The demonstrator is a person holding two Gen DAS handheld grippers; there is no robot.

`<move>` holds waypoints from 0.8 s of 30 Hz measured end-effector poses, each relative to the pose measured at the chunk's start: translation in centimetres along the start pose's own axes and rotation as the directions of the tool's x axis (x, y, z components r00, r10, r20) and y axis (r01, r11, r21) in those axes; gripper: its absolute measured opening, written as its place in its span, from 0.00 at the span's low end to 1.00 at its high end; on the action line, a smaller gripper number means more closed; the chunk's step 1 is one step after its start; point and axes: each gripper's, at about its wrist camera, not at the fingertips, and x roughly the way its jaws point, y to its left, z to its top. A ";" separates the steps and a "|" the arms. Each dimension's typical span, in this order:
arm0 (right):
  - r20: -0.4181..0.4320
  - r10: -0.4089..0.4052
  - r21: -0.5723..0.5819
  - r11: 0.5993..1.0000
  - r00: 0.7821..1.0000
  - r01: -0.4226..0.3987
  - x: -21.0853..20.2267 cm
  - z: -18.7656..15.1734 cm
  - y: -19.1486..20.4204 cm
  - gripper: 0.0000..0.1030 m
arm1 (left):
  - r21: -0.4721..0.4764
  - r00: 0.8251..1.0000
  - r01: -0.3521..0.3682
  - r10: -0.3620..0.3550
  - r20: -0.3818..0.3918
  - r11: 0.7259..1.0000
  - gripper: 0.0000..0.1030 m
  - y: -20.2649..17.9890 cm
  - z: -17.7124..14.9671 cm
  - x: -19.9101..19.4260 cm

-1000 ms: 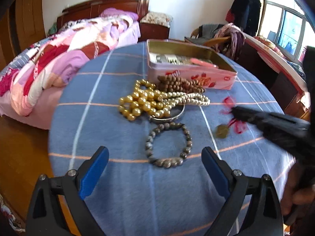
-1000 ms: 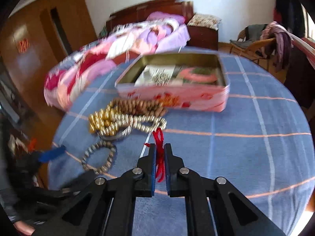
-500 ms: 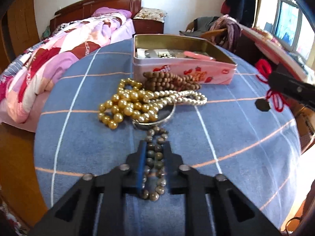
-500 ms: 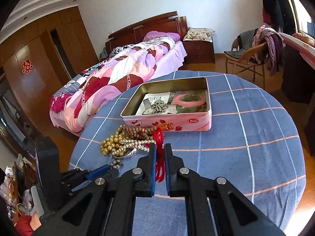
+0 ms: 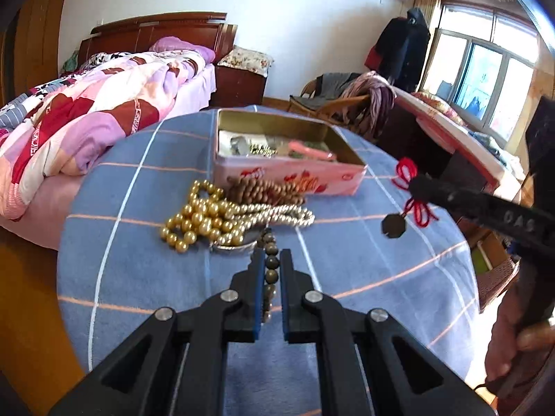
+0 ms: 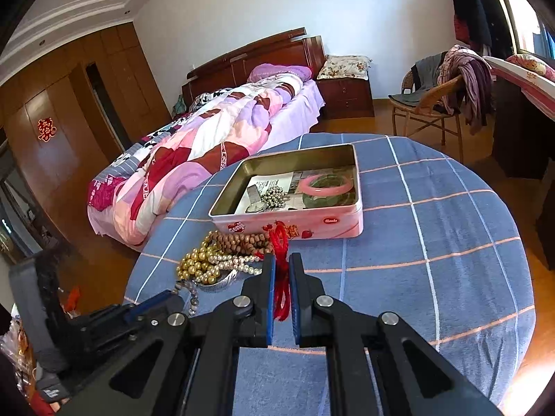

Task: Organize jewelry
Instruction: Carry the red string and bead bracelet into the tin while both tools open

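My left gripper (image 5: pixel 270 254) is shut on a dark bead bracelet (image 5: pixel 271 263), whose beads stand pinched between the blue pads and hang just above the blue cloth. In the right wrist view the left gripper (image 6: pixel 154 303) sits low on the left with the bracelet (image 6: pixel 192 300) dangling from it. My right gripper (image 6: pixel 281 260) is shut on a red cord (image 6: pixel 281 242). From the left wrist view the right gripper (image 5: pixel 416 185) is in the air at the right, and a dark eight-sided charm (image 5: pixel 392 225) hangs from the cord. An open pink tin (image 6: pixel 295 223) stands beyond both.
Gold pearls (image 5: pixel 194 218), brown wooden beads (image 5: pixel 263 189), a white pearl strand (image 5: pixel 284 213) and a silver bangle (image 5: pixel 232 248) lie heaped in front of the tin. Inside it are a pink bangle (image 6: pixel 327 185) and a watch. A bed stands left of the round table (image 6: pixel 433 242), a chair behind.
My left gripper went from wide open around the dark bracelet to shut on it, and has raised it. My right gripper rose with the red cord and charm off the cloth.
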 end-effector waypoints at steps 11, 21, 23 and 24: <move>0.042 -0.002 -0.005 1.000 0.999 0.002 -1.2 1.1 0.0 0.07 | 0.039 0.996 0.017 -0.020 0.083 0.999 0.08 -2.1 2.4 -1.7; 0.139 0.028 -0.030 0.999 0.990 -0.024 -1.7 5.5 1.1 0.07 | 0.043 0.982 0.017 -0.025 0.188 0.999 0.08 -2.4 7.1 -1.7; 0.159 0.033 -0.030 0.999 0.987 -0.028 -1.5 6.5 1.3 0.07 | 0.032 0.980 0.018 -0.023 0.196 0.999 0.08 -2.1 7.9 -1.2; 0.165 0.035 -0.031 0.999 0.986 -0.030 -1.4 6.8 1.4 0.07 | 0.033 0.980 0.013 -0.019 0.198 0.999 0.08 -2.1 8.2 -0.9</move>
